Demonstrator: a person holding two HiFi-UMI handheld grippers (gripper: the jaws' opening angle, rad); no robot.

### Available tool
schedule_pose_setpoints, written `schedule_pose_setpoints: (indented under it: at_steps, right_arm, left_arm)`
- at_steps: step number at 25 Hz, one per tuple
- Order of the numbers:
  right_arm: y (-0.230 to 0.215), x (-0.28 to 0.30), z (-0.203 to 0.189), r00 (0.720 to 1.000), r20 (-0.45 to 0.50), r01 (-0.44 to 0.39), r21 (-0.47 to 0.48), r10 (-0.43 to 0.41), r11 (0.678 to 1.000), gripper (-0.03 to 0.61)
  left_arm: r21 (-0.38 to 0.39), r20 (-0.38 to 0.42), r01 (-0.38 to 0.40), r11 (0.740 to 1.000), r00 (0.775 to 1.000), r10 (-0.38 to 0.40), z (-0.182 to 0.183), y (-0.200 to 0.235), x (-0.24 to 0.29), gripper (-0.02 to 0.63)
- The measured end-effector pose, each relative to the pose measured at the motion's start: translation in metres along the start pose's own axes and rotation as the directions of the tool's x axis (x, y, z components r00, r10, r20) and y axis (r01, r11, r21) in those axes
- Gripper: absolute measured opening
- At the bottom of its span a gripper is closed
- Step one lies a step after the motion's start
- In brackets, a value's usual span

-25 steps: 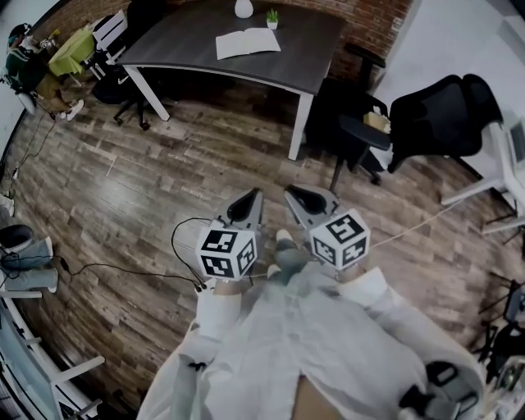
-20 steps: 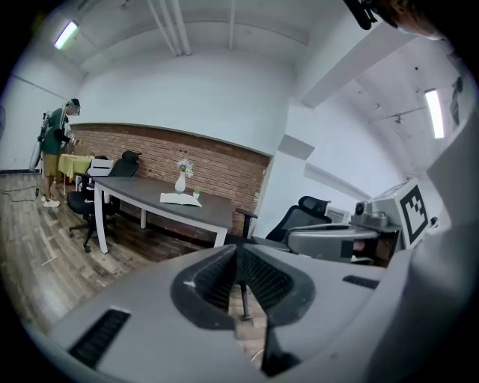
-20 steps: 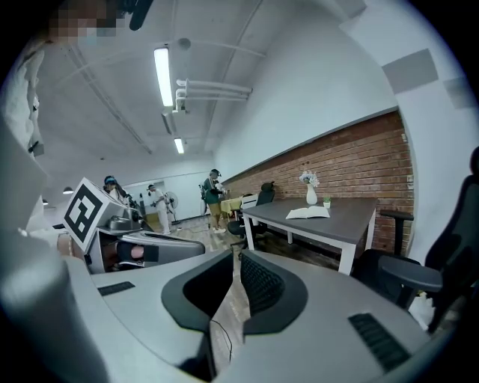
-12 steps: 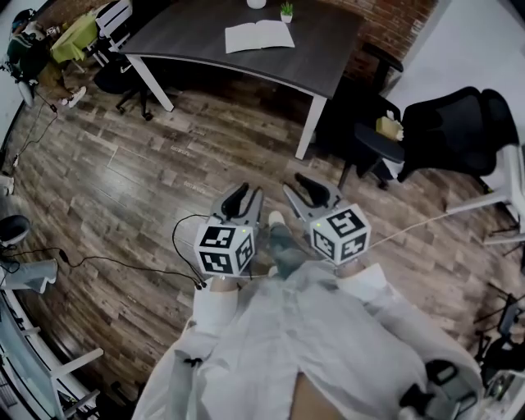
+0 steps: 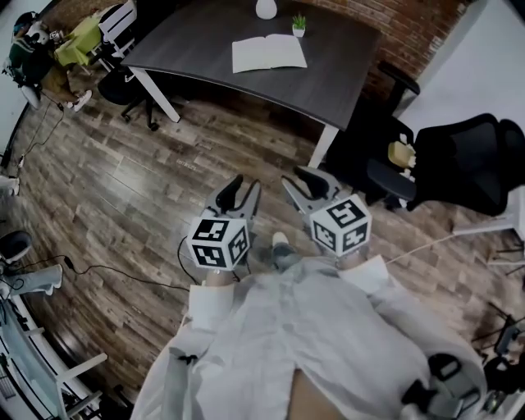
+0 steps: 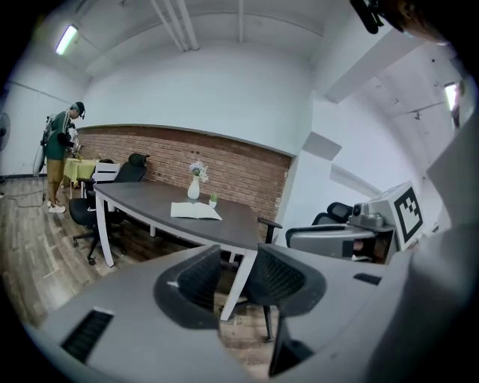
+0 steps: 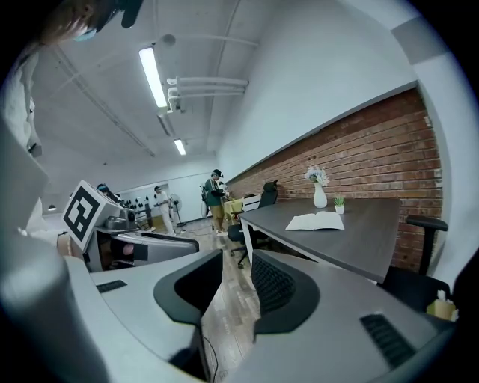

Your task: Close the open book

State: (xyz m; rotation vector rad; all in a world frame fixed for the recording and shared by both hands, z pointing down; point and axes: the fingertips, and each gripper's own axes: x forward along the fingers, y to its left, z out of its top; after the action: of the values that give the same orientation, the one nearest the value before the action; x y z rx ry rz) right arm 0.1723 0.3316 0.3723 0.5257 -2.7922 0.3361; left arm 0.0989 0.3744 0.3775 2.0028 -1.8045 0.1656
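An open white book (image 5: 269, 54) lies flat on the dark grey table (image 5: 197, 49) at the far side of the room; it also shows as the book (image 6: 195, 212) and the book (image 7: 316, 221) in the two gripper views. My left gripper (image 5: 244, 191) hovers over the wooden floor well short of the table, its jaws opening with nothing between them. My right gripper (image 5: 310, 182) hangs beside it, open and empty. Both point toward the table.
A white vase (image 5: 266, 8) and a small potted plant (image 5: 299, 25) stand behind the book. Black office chairs (image 5: 467, 164) sit right of the table, one with a yellowish thing on its seat (image 5: 400, 153). A person (image 5: 29, 57) stands far left. A cable (image 5: 107, 267) runs over the floor.
Both grippers have gone from shut to open. The table and book have drawn nearer and lower in the head view as I moved toward them.
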Motion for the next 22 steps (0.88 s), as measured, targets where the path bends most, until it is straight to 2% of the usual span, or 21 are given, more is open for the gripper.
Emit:
schedule_pose_setpoints:
  at_steps: [9,16,22]
  right_arm:
    - [-0.061,0.054,0.033,1.000,0.006,-0.029,-0.008,0.029,1.000,0.101]
    - [-0.080,0.074,0.022,0.999,-0.040,-0.031,0.045,0.033,0.999,0.101]
    - [-0.109,0.081,0.019,0.999,-0.049,0.024,0.068,-0.021,0.997,0.101]
  left_arm:
    - [-0.001,0.041,-0.018,1.000,0.999,0.018,0.047,0.034,0.065,0.137]
    - [-0.039,0.021,-0.031,0.999,0.999,0.032,0.047,0.053,0.085,0.137]
    - [-0.057,-0.003,-0.006,0.998,1.000,0.006,0.048,0.070,0.112,0.137]
